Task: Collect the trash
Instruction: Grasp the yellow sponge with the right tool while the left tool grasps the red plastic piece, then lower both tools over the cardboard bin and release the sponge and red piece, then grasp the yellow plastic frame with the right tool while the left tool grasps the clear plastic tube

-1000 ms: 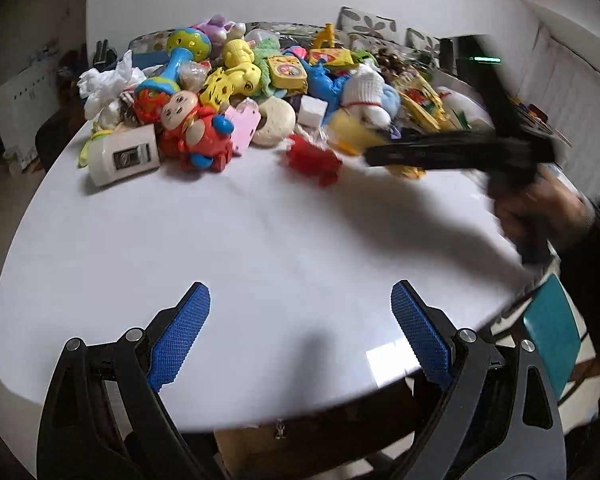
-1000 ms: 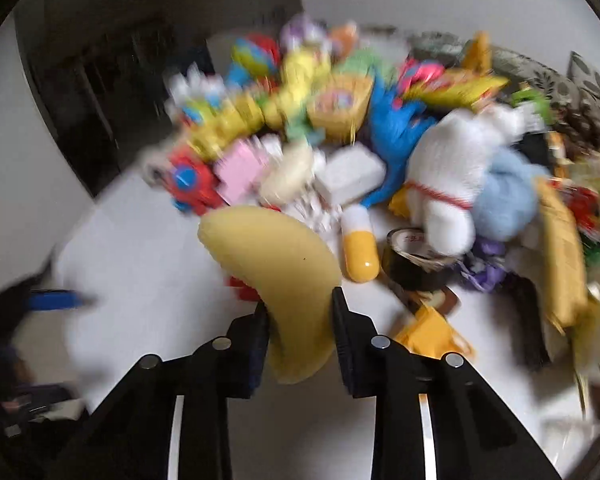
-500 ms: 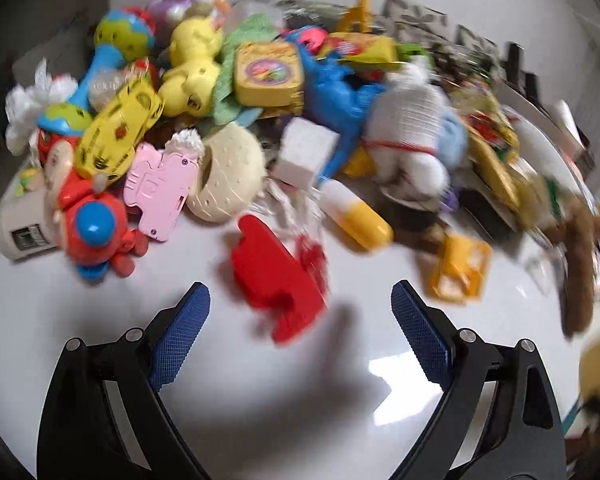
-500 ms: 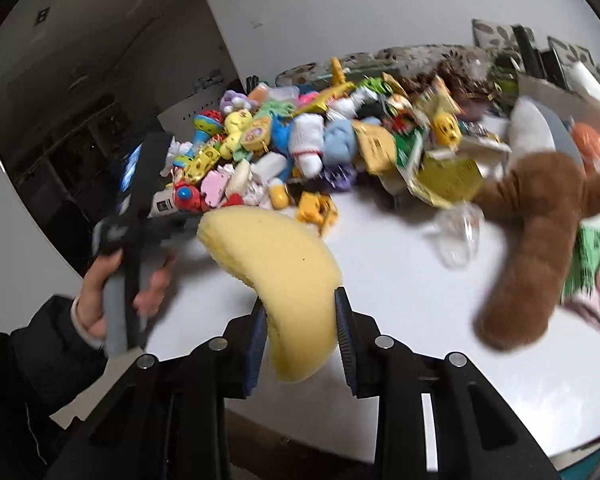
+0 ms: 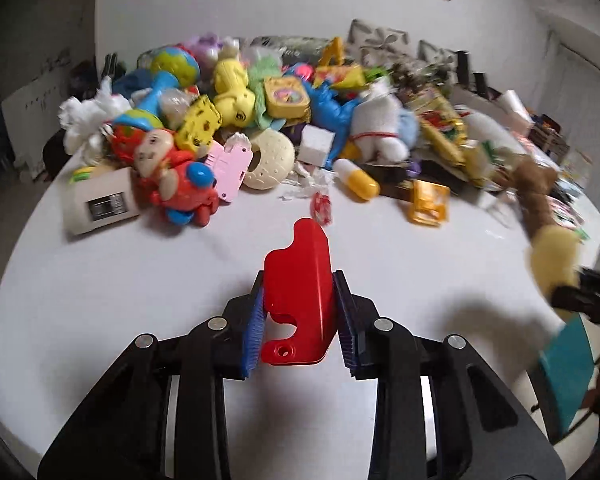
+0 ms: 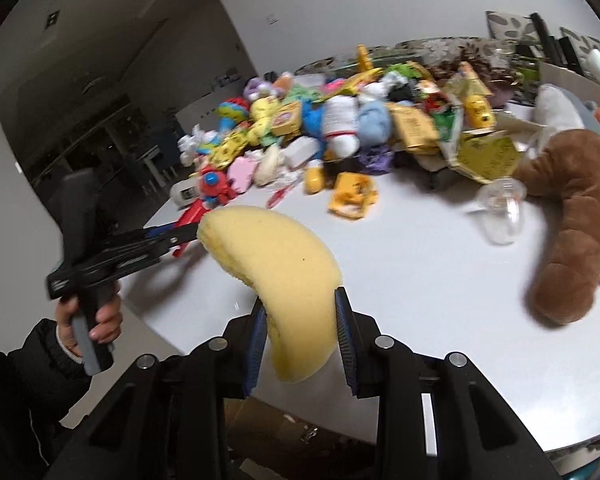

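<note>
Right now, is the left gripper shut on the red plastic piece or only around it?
Shut on it. The left gripper has just been closing; both blue pads press the red plastic piece at its sides.

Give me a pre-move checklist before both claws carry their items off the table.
1. Left claw shut on red plastic piece, its jaws having just closed: ok.
2. Right claw shut on yellow foam crescent: ok.
3. Red piece clear of the toy pile: ok.
4. Crescent lifted off the table: ok.
5. Claws apart from each other: ok.
6. Drop-off bin in view: not ok.
</note>
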The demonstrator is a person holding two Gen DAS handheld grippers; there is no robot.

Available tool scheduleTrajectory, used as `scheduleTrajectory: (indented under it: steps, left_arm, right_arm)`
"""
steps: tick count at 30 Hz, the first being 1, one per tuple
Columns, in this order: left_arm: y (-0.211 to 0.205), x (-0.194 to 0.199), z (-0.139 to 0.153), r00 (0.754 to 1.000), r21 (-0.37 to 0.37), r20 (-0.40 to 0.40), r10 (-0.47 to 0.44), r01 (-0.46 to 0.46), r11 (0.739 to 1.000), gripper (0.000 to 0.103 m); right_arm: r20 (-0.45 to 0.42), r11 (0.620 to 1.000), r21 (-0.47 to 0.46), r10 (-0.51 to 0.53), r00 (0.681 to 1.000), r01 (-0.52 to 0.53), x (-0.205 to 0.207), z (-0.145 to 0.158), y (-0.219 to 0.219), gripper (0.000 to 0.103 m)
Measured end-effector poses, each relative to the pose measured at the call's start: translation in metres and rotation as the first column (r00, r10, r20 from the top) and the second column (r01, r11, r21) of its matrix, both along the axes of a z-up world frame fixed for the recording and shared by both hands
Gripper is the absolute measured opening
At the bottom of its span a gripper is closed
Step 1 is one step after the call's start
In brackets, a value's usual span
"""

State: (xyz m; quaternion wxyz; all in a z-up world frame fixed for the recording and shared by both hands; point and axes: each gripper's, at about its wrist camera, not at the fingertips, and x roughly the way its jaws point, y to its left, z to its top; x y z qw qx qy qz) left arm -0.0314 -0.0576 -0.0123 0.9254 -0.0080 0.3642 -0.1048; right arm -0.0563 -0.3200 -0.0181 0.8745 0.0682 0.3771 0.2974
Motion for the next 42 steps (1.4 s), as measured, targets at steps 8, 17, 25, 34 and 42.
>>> scheduleTrajectory:
  steps: [8, 17, 25, 34, 42]
  left_arm:
    - [-0.002, -0.081, 0.034, 0.994, 0.051, 0.052, -0.093, 0.091, 0.995, 0.031]
    - [0.010, -0.142, -0.007, 0.983, 0.082, -0.091, -0.163, 0.170, 0.982, 0.031]
    - [0.022, -0.137, -0.119, 0.943, 0.140, -0.289, -0.166, 0.213, 0.967, 0.082]
    - [0.036, -0.132, -0.052, 0.979, 0.100, -0.106, -0.172, 0.183, 0.978, 0.085]
    - [0.020, -0.084, -0.002, 0.994, 0.053, 0.059, -0.088, 0.085, 0.995, 0.088]
  right_arm:
    - [0.019, 0.995, -0.020, 0.096, 0.995, -0.095, -0.038, 0.013, 0.041, 0.032]
    - [-0.129, 0.969, -0.117, 0.202, 0.971, -0.217, -0.100, -0.018, 0.069, 0.033]
    - [-0.320, 0.950, -0.220, 0.142, 0.937, -0.220, -0.099, -0.113, 0.091, 0.059]
    - [0.007, 0.992, -0.126, 0.022, 1.000, -0.021, -0.035, 0.007, 0.065, 0.071]
    - [-0.002, 0.933, -0.207, -0.301, 0.954, 0.294, 0.106, -0.006, 0.059, 0.071]
